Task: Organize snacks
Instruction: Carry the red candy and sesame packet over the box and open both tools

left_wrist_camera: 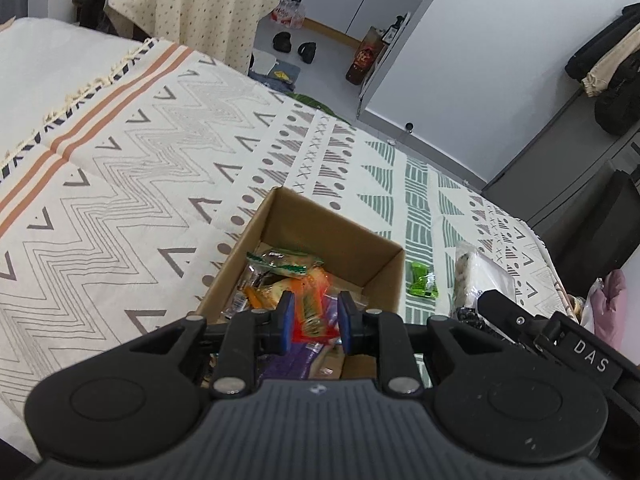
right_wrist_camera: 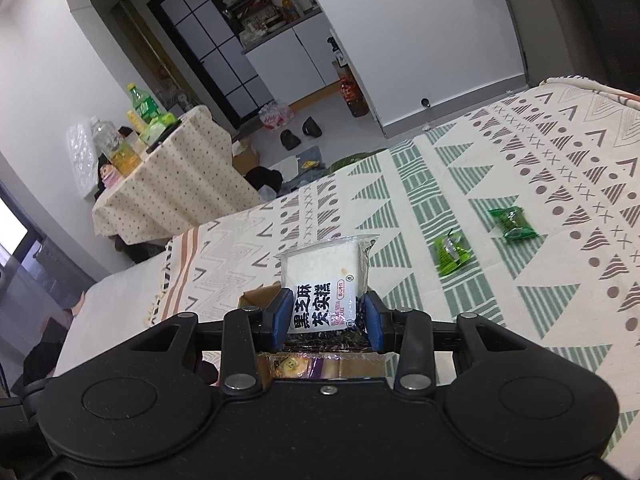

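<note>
Already clenched on the white cake packet (right_wrist_camera: pixel 326 280) above the cardboard box (left_wrist_camera: pixel 320 236) on the bed, the right tool (right_wrist_camera: pixel 326 316) risks it slipping from its low grip, while the left tool (left_wrist_camera: pixel 316 320) hangs released.

Both grippers are matte black with blue finger pads (left_wrist_camera: pixel 287 317) and silver pivot screws (right_wrist_camera: pixel 240 381). The right gripper's (left_wrist_camera: pixel 532 326) side reads "DAS", perhaps part of a longer word.

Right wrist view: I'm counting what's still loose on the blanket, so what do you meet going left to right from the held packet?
White cake packet in the right gripper → light green snack → dark green snack.
</note>
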A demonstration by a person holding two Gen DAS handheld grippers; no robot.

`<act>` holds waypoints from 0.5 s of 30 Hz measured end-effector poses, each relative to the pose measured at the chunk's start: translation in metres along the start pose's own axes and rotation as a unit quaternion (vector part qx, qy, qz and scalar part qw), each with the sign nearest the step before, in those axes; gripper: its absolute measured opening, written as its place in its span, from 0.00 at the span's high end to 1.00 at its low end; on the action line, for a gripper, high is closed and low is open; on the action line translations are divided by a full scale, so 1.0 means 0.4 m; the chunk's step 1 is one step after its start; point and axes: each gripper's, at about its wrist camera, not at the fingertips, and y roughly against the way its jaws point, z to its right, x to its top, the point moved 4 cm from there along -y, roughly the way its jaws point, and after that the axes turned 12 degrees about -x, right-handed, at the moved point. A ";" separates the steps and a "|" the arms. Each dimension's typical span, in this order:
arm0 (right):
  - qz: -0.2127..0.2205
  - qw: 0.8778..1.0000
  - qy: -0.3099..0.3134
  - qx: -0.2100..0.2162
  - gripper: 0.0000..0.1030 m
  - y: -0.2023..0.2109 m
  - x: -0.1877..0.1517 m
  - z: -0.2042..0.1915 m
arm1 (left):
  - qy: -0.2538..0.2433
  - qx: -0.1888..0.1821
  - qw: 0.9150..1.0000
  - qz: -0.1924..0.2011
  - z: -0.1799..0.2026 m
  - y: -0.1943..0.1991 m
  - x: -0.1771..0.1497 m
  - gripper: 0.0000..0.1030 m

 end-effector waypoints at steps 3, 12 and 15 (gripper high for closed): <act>-0.006 1.000 0.007 -0.002 0.63 -0.019 -0.005 -0.021 | 0.008 0.002 1.000 -0.005 -0.023 -0.013 0.003 0.79; -0.030 0.999 0.010 0.000 0.63 -0.082 -0.014 -0.077 | 0.031 -0.004 0.999 -0.015 -0.083 -0.023 0.028 0.75; -0.036 0.999 0.007 0.003 0.63 -0.101 -0.015 -0.098 | 0.035 -0.010 0.999 -0.014 -0.093 -0.020 0.040 0.75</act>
